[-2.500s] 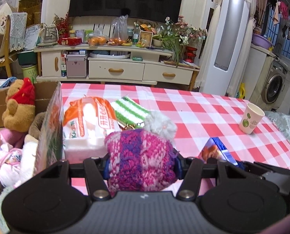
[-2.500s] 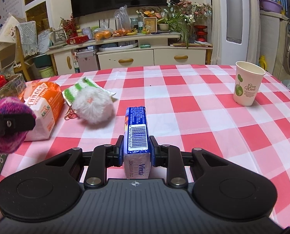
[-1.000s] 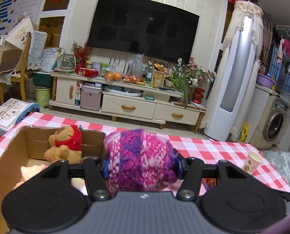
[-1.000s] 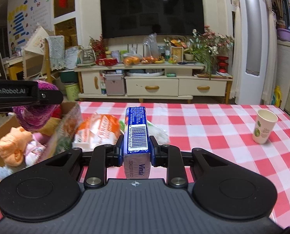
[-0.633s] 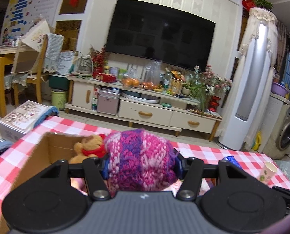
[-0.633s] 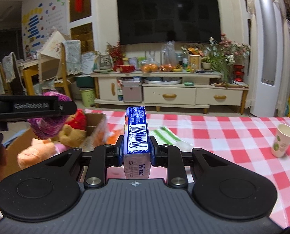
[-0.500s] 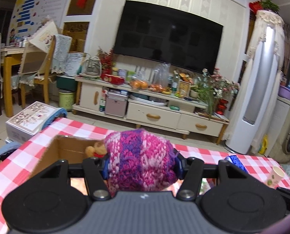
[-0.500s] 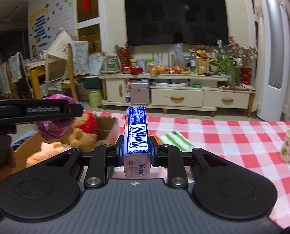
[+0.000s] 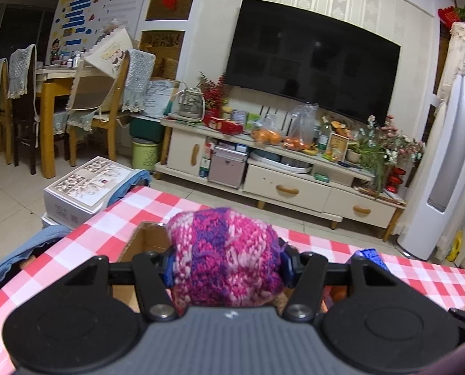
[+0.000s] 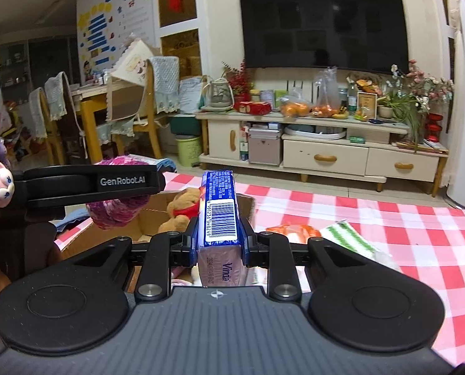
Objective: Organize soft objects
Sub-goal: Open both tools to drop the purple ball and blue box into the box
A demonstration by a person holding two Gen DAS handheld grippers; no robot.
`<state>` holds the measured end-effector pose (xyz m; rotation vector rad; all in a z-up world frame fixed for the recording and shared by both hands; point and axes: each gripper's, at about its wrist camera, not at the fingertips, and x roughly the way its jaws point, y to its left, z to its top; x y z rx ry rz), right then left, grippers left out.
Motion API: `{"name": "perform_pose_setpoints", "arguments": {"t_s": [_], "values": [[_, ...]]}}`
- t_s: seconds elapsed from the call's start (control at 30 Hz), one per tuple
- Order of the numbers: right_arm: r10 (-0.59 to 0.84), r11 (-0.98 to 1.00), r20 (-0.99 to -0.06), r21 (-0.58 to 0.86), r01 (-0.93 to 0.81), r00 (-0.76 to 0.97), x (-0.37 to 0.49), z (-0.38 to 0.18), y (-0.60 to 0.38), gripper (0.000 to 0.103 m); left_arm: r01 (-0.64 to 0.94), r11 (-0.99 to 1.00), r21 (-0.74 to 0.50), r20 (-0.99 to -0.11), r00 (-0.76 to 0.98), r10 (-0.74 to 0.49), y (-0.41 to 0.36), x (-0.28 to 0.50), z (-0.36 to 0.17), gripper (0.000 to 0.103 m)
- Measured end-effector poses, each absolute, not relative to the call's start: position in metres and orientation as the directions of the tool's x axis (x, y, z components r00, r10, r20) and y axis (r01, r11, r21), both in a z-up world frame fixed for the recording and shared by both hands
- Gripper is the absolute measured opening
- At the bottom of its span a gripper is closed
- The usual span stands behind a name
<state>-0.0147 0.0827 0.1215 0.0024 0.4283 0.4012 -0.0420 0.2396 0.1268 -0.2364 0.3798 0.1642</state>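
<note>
We hold the knit hat clamped in our left gripper, above the near left part of the box. Our right gripper pinches the tissue pack, long axis pointing away, just right of the box. Left is nearer. The hat is bunched pink-purple wool; the box already holds a bear.

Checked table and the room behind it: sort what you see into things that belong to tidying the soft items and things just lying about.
Part of the job:
- knitted hat in the left gripper
- tissue pack in the right gripper
- cardboard box
- teddy bear in the box
- orange tissue packet
- green striped cloth

Just lying about:
- television
- bag of oranges
- flowers
</note>
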Motion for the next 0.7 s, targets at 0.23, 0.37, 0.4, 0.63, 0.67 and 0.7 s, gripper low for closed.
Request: {"name": "perform_pose_setpoints", "arguments": {"t_s": [0.23, 0.37, 0.4, 0.63, 0.67, 0.7], "values": [[0.39, 0.913, -0.427, 0.065, -0.403, 0.815, -0.004, 0.114, 0.096, 0.032, -0.236, 0.955, -0.181, -0.411, 0.9, 0.145, 0.246, -0.037, 0.123, 0.063], [0.404, 0.905, -0.438, 0.064, -0.421, 0.803, -0.002, 0.11, 0.097, 0.055, -0.264, 0.95, -0.166, -0.432, 0.885, 0.171, 0.246, -0.036, 0.122, 0.071], [0.404, 0.905, -0.435, 0.064, -0.42, 0.805, -0.003, 0.11, 0.096, 0.072, -0.27, 0.949, -0.164, -0.437, 0.882, 0.176, 0.246, -0.035, 0.122, 0.079], [0.373, 0.922, -0.419, 0.068, -0.382, 0.828, -0.017, 0.114, 0.08, 0.099, -0.295, 0.947, -0.126, -0.428, 0.878, 0.216, 0.241, -0.039, 0.128, 0.096], [0.369, 0.924, -0.416, 0.071, -0.375, 0.831, -0.019, 0.114, 0.078, 0.099, -0.294, 0.948, -0.125, -0.427, 0.878, 0.216, 0.241, -0.039, 0.128, 0.096], [0.365, 0.927, -0.415, 0.073, -0.369, 0.834, -0.02, 0.114, 0.075, 0.099, -0.293, 0.948, -0.122, -0.427, 0.878, 0.217, 0.24, -0.039, 0.129, 0.096]]}}
